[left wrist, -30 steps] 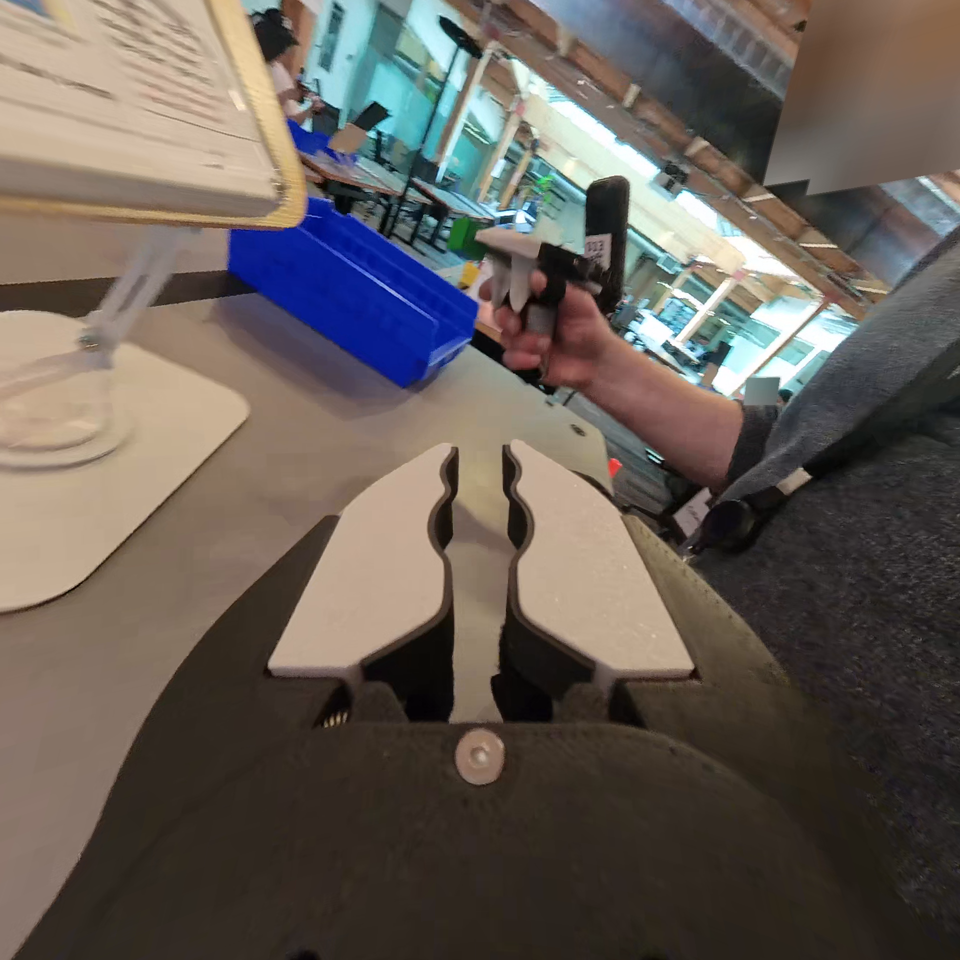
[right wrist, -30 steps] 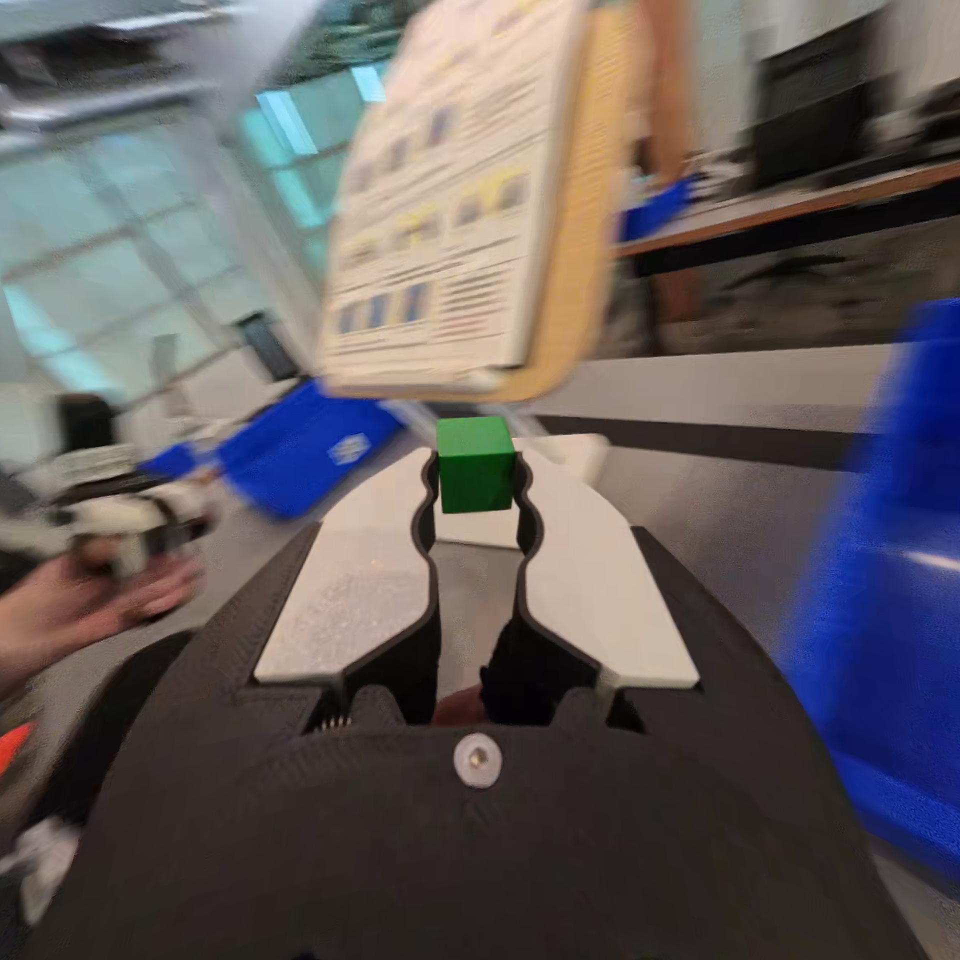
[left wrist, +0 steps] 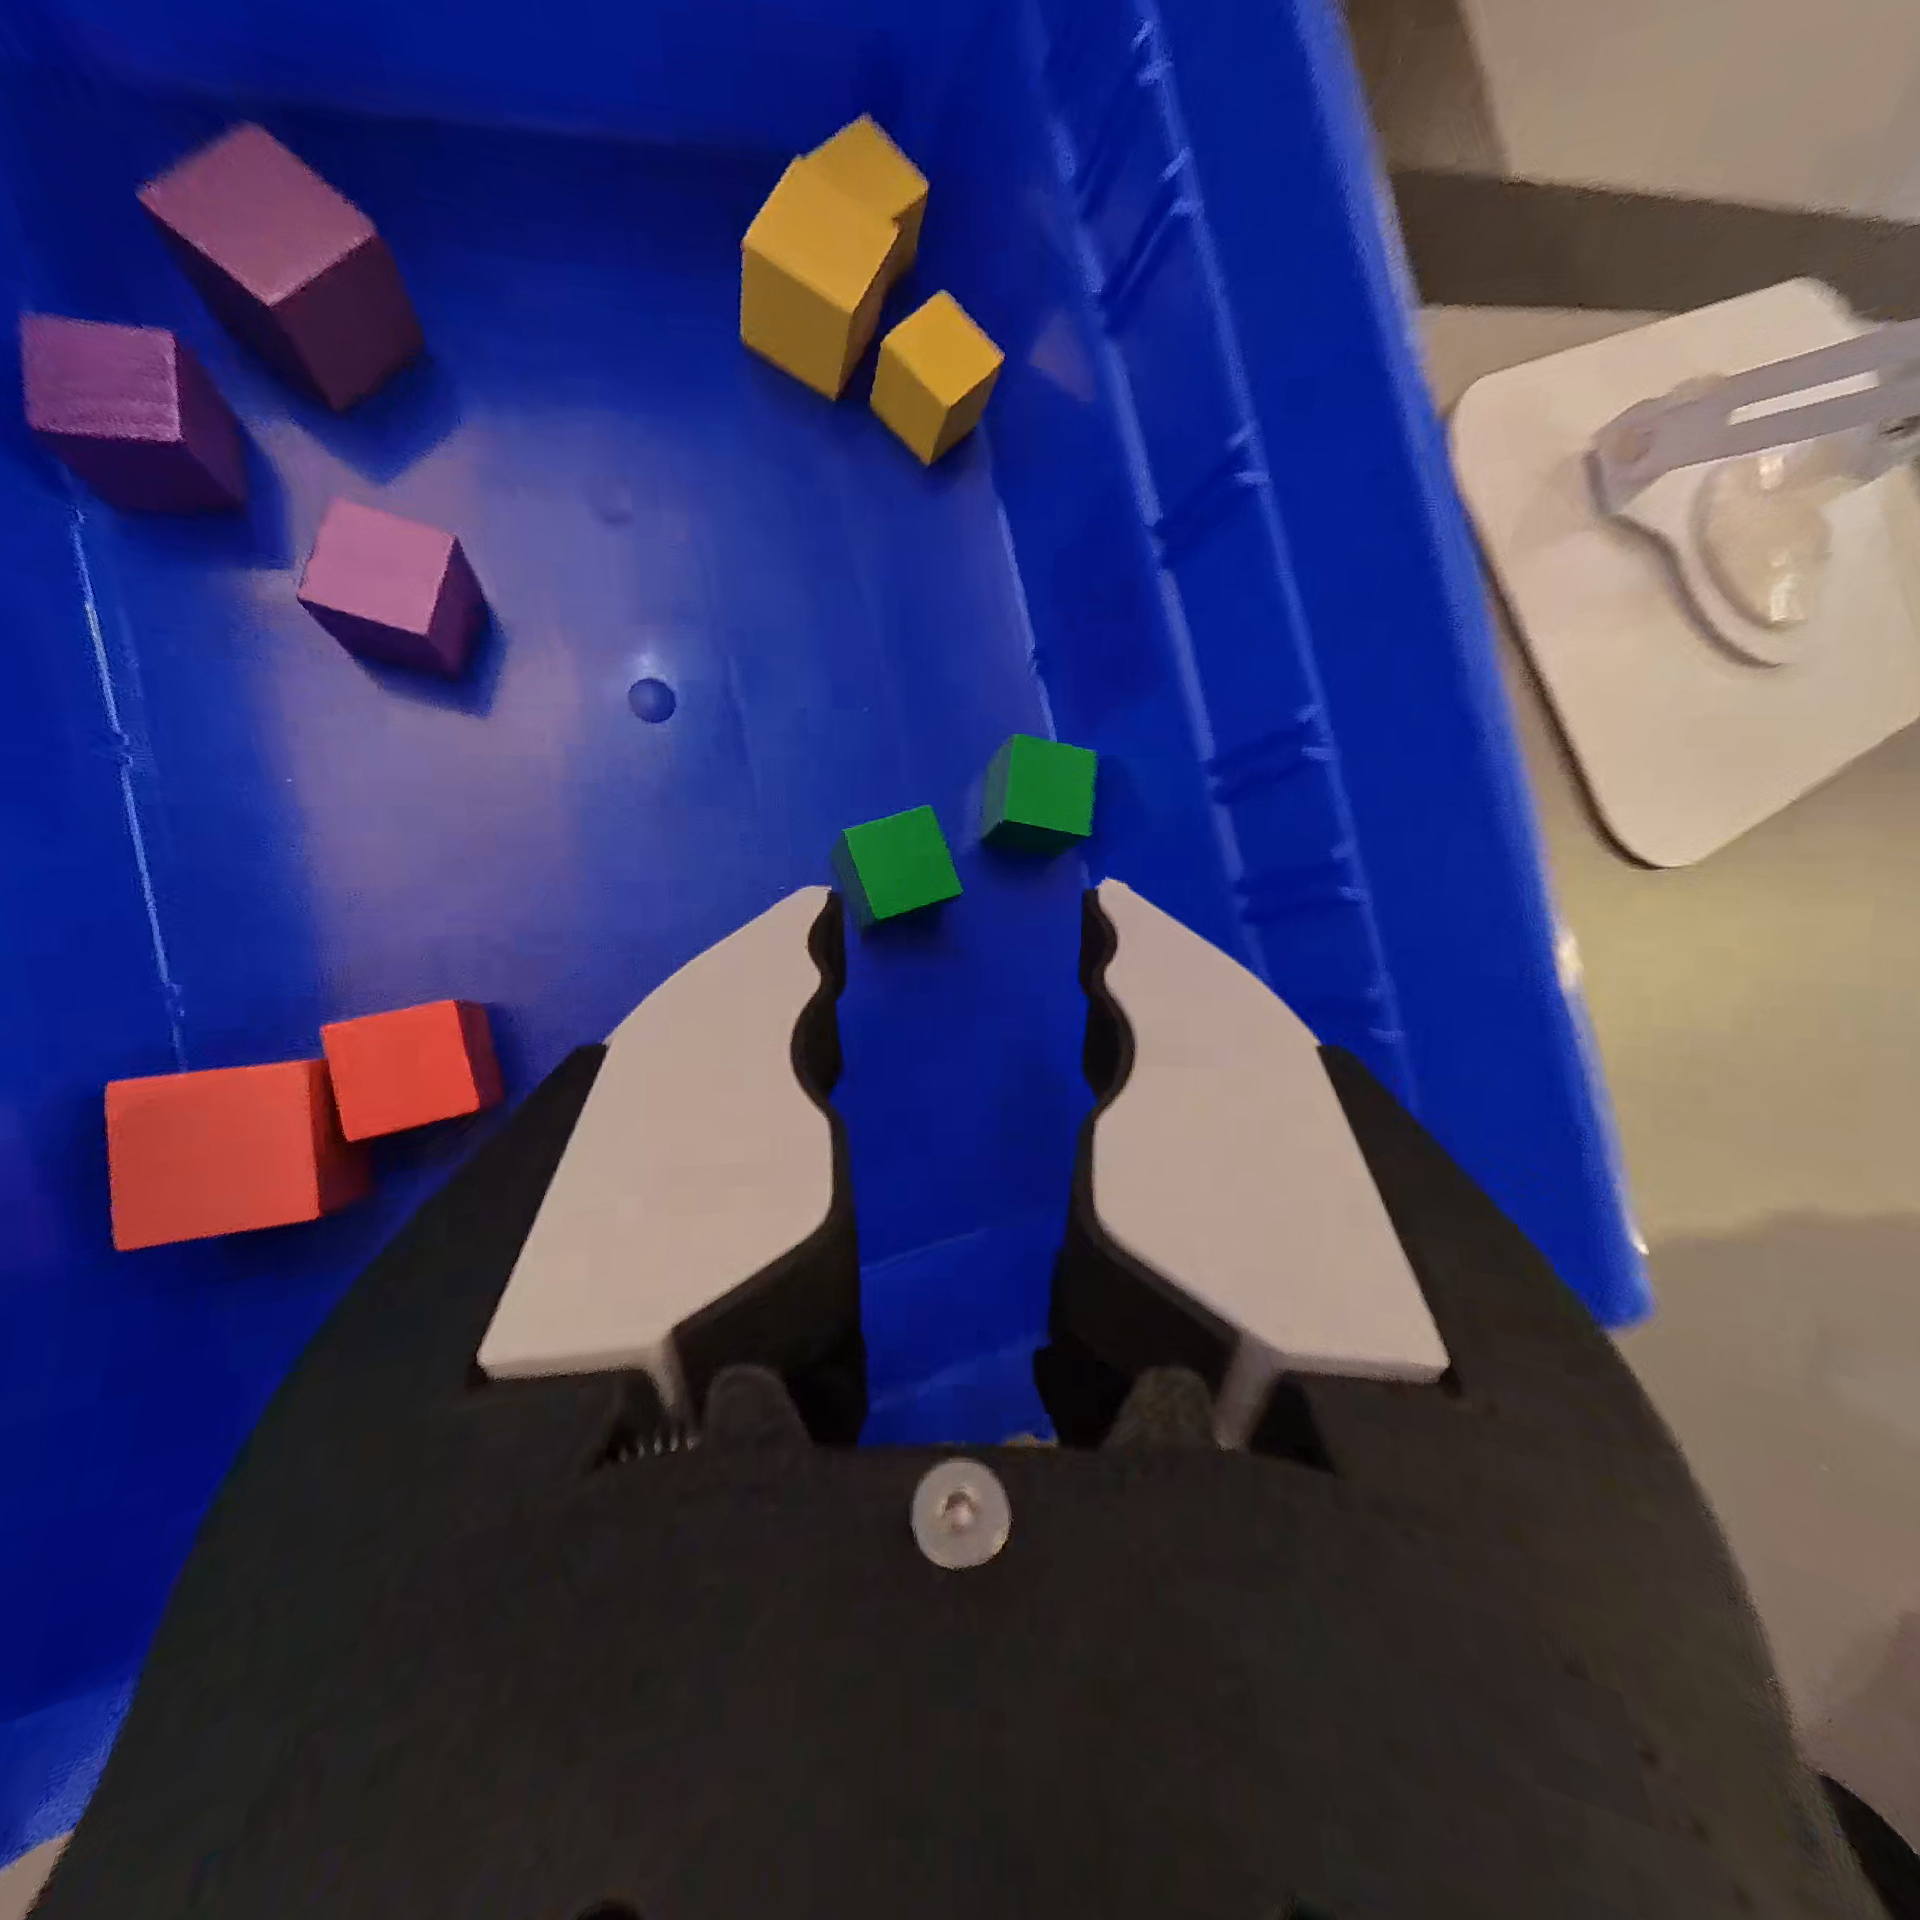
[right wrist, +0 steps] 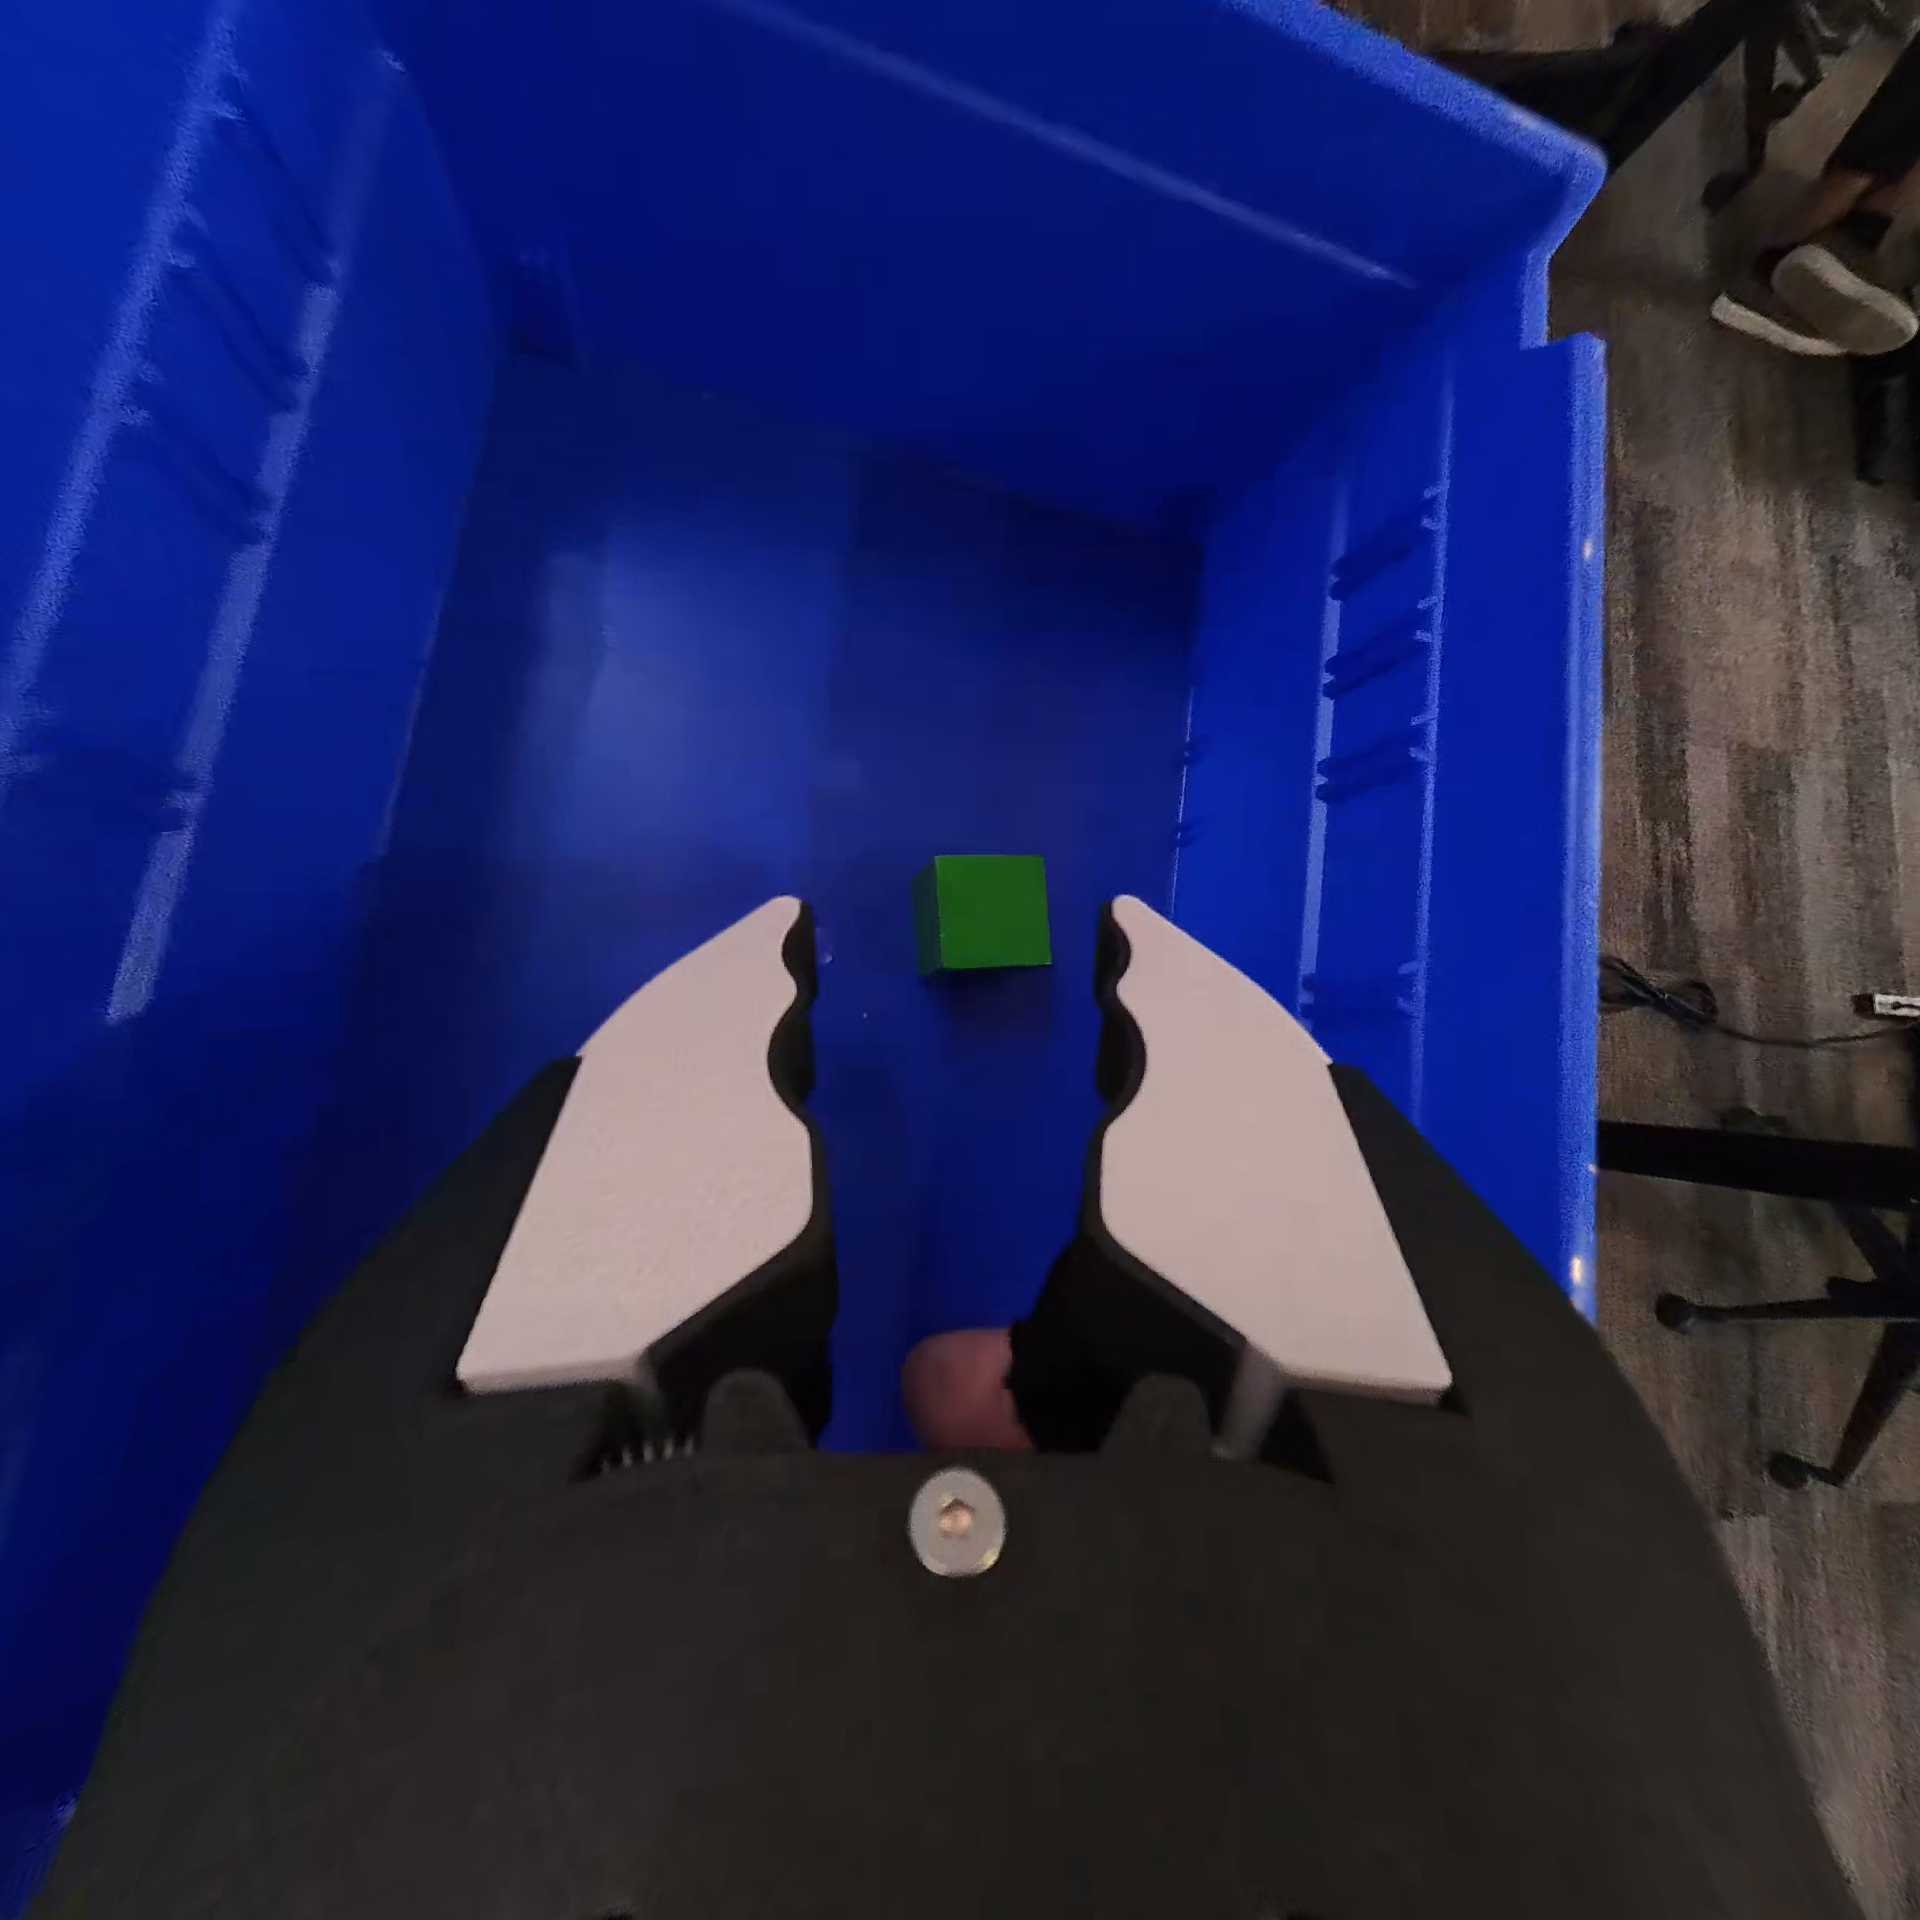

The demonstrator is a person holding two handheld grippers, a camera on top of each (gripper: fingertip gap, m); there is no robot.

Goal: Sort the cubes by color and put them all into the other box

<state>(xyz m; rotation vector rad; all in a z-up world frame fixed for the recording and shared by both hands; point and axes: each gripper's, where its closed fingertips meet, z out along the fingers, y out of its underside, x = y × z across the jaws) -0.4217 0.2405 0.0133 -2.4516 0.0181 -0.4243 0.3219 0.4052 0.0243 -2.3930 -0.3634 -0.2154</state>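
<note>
In the left wrist view my left gripper (left wrist: 961, 894) is open and empty over a blue box (left wrist: 1247, 520). Two small green cubes lie on its floor just past my fingertips, one (left wrist: 899, 862) close by the left fingertip and one (left wrist: 1039, 795) a little farther. The same box holds purple cubes (left wrist: 384, 592), yellow cubes (left wrist: 821, 270) and orange-red cubes (left wrist: 213, 1153), grouped by colour. In the right wrist view my right gripper (right wrist: 954, 909) is open over another blue box (right wrist: 260, 520). A single green cube (right wrist: 982, 914) lies on its floor between the fingertips, with a gap on each side.
A white stand base (left wrist: 1621, 727) with a clear arm sits on the grey table right of the box in the left wrist view. In the right wrist view, floor, black chair legs (right wrist: 1818, 1299) and a person's shoe (right wrist: 1818, 301) lie beyond the box's right wall.
My right gripper held a green cube in the air; now it is open and a green cube lies in the box. My left gripper went from nearly shut above the table to open over the box.
</note>
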